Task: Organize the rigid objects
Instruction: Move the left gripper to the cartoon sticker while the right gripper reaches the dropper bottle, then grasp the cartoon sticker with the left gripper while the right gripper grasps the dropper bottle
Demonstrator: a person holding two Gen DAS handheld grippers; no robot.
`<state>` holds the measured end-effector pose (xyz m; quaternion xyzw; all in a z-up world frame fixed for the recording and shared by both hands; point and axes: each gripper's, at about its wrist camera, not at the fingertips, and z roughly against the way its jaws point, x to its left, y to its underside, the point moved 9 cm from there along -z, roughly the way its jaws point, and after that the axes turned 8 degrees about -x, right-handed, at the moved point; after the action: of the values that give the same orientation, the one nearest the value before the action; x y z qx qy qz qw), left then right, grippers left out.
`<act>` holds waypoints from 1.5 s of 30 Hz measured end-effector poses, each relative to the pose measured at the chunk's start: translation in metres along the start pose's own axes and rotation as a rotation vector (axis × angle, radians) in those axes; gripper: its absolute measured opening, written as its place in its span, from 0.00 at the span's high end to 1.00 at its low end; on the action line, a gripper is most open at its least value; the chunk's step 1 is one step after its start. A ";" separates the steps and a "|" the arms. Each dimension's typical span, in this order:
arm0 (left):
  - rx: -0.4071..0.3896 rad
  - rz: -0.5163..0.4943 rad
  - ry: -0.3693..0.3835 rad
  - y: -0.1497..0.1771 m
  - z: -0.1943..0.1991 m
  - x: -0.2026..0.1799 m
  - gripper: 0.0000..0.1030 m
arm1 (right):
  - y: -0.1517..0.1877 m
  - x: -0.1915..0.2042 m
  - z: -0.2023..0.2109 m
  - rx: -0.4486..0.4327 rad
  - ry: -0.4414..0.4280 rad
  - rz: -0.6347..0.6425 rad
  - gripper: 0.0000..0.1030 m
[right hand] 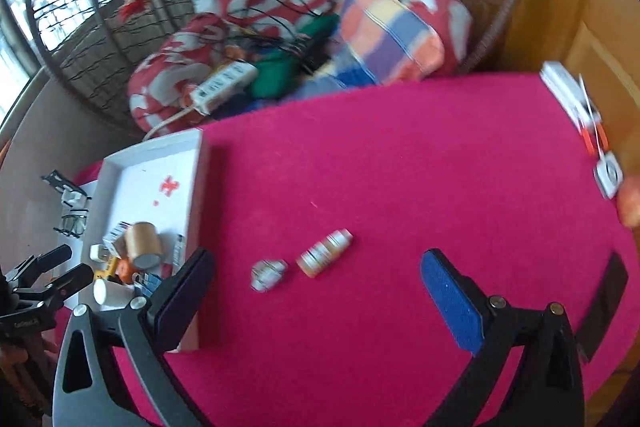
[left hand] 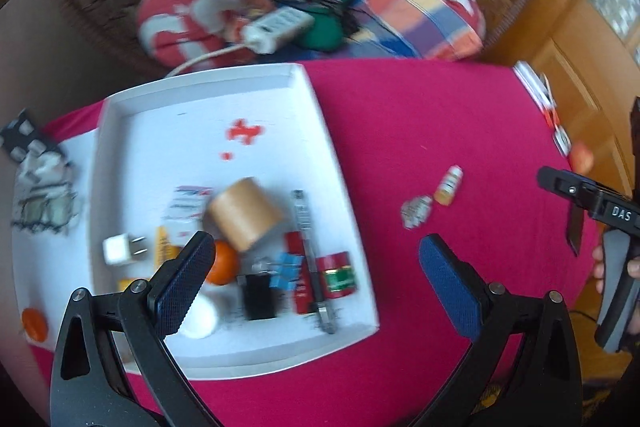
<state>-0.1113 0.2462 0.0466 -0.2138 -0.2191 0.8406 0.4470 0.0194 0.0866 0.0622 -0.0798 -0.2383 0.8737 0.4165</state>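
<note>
A white tray (left hand: 320,131) lies on the pink tablecloth and holds several small items: a tan cylinder (left hand: 244,213), a red tin (left hand: 335,275), a white plug (left hand: 118,249), a pen (left hand: 310,251) and an orange ball (left hand: 223,263). My left gripper (left hand: 316,275) hovers open above the tray's near right part, empty. On the cloth to the right lie a small orange bottle (right hand: 325,253) and a round silvery object (right hand: 269,274). My right gripper (right hand: 316,291) stands open just above and in front of them, empty.
A flat black piece (right hand: 606,303) lies on the cloth at the right. White and orange packets (right hand: 576,103) sit at the table's far right edge. Cushions, a power strip (right hand: 224,85) and cables fill a wicker chair behind. Glasses (right hand: 74,223) rest left of the tray.
</note>
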 end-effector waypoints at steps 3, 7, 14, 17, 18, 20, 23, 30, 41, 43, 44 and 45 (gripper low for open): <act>0.035 -0.096 0.008 -0.002 -0.021 -0.035 0.00 | 0.019 -0.026 -0.004 0.046 0.008 -0.061 0.00; 0.089 -0.221 0.007 0.001 -0.062 -0.072 0.00 | 0.028 -0.052 0.001 0.058 0.008 -0.101 0.00; 0.192 -0.353 0.024 0.021 -0.123 -0.107 0.22 | 0.042 -0.104 0.009 0.066 0.035 -0.140 0.00; 0.243 -0.352 -0.006 0.028 -0.141 -0.104 0.46 | 0.046 -0.122 0.008 0.080 0.041 -0.168 0.00; 0.251 -0.345 -0.012 0.029 -0.145 -0.103 0.47 | 0.047 -0.127 0.008 0.082 0.042 -0.175 0.00; 0.259 -0.340 -0.018 0.030 -0.150 -0.101 0.47 | 0.047 -0.133 0.007 0.085 0.042 -0.186 0.00; 0.256 -0.360 -0.024 0.028 -0.154 -0.101 0.47 | 0.045 -0.139 0.004 0.092 0.039 -0.196 0.00; 0.241 -0.381 0.023 0.025 -0.153 -0.110 0.72 | 0.039 -0.122 -0.012 0.108 -0.038 -0.182 0.00; 0.119 -0.126 0.094 0.014 -0.069 -0.095 0.72 | 0.032 -0.022 -0.085 0.294 -0.138 -0.057 0.00; 0.089 -0.100 0.087 0.016 -0.050 -0.090 0.72 | 0.034 -0.010 -0.099 0.329 -0.133 -0.089 0.04; 0.078 -0.083 0.078 0.017 -0.042 -0.084 0.72 | 0.036 -0.005 -0.103 0.337 -0.121 -0.093 0.08; 0.070 -0.063 0.071 0.019 -0.037 -0.079 0.72 | 0.036 -0.003 -0.107 0.344 -0.106 -0.091 0.20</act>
<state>-0.0633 0.1768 0.0192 -0.2208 -0.1801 0.8250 0.4881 0.0321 0.1025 -0.0492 0.0495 -0.1102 0.8849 0.4498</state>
